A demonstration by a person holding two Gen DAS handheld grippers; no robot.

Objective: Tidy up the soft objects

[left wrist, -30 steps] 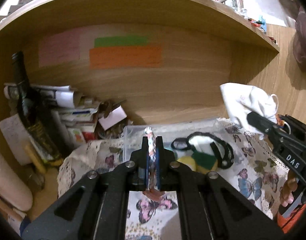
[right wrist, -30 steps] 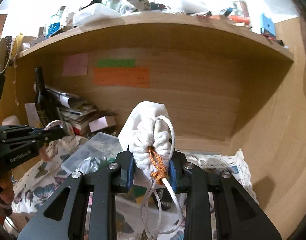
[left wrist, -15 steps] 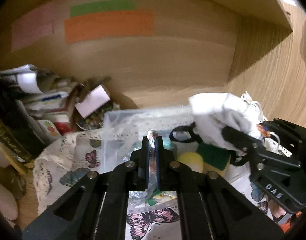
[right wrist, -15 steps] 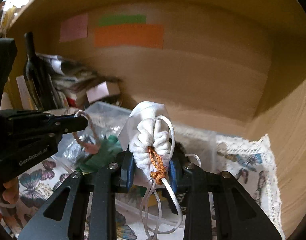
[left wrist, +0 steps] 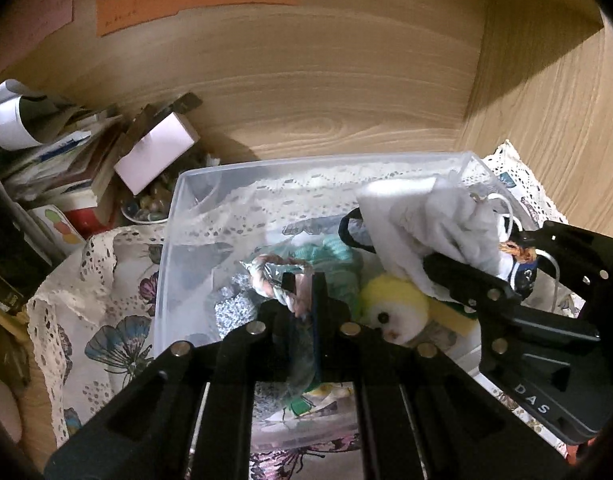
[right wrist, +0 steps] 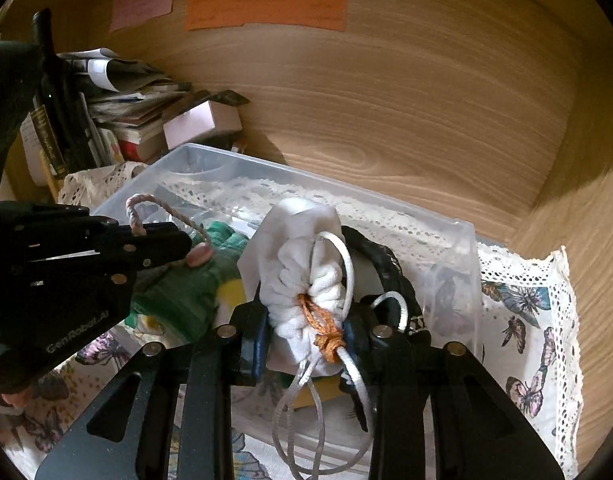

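Both tongs over clear bin (left wrist: 210,176): left (left wrist: 302,300) pinching braided cord (right wrist: 146,204), right (right wrist: 304,332) white pouch (right wrist: 302,256).

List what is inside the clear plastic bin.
In the clear plastic bin: a green knit piece, a yellow plush toy, a black strap, something silvery. The held white drawstring pouch and both grippers cover the rest.

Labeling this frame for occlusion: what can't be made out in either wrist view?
- Text on the orange note: too small and blurred in both views.
- Bottom of the clear bin: covered by soft items and both grippers.
- Yellow plush: lower body hidden behind the left gripper, left wrist view.
- White drawstring pouch: contents unseen; right gripper covers its neck.
- Paper stack: cut off by the left gripper body, right wrist view.
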